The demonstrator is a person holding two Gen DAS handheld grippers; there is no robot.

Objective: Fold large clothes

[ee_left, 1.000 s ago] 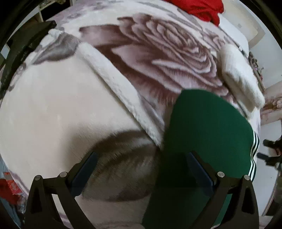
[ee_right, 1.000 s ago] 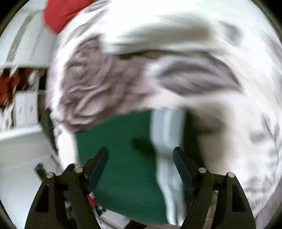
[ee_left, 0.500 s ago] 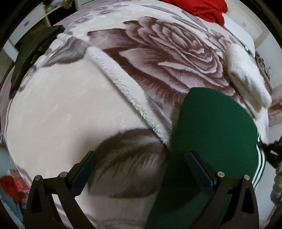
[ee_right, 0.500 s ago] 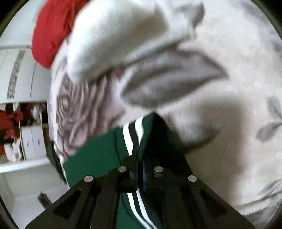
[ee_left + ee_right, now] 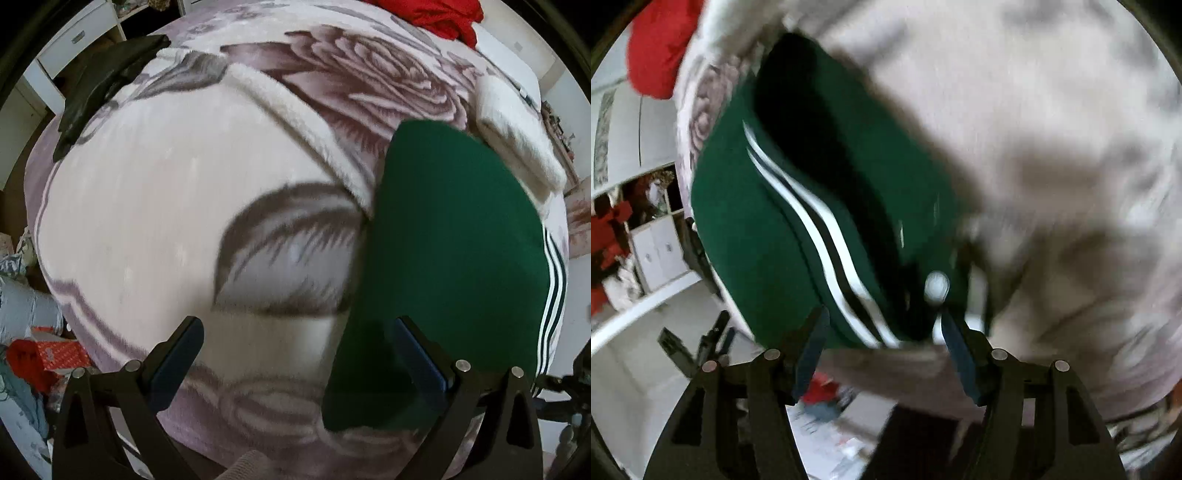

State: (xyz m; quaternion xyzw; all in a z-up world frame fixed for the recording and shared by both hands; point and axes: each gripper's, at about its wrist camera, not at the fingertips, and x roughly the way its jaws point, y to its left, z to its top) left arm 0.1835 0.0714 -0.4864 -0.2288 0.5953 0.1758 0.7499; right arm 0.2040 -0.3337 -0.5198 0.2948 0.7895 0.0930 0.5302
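Both grippers, left gripper and right gripper, gape over green garment; right view blurry, seemingly unclamped.

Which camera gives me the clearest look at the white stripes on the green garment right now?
The right wrist view: the white stripes run long and close across the green garment, though slightly blurred. The left wrist view shows them only as a thin band at the garment's right edge.

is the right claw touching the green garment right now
Cannot tell. In the right wrist view the right claw is open with the green garment at its fingertips, but blur hides any contact or gap.
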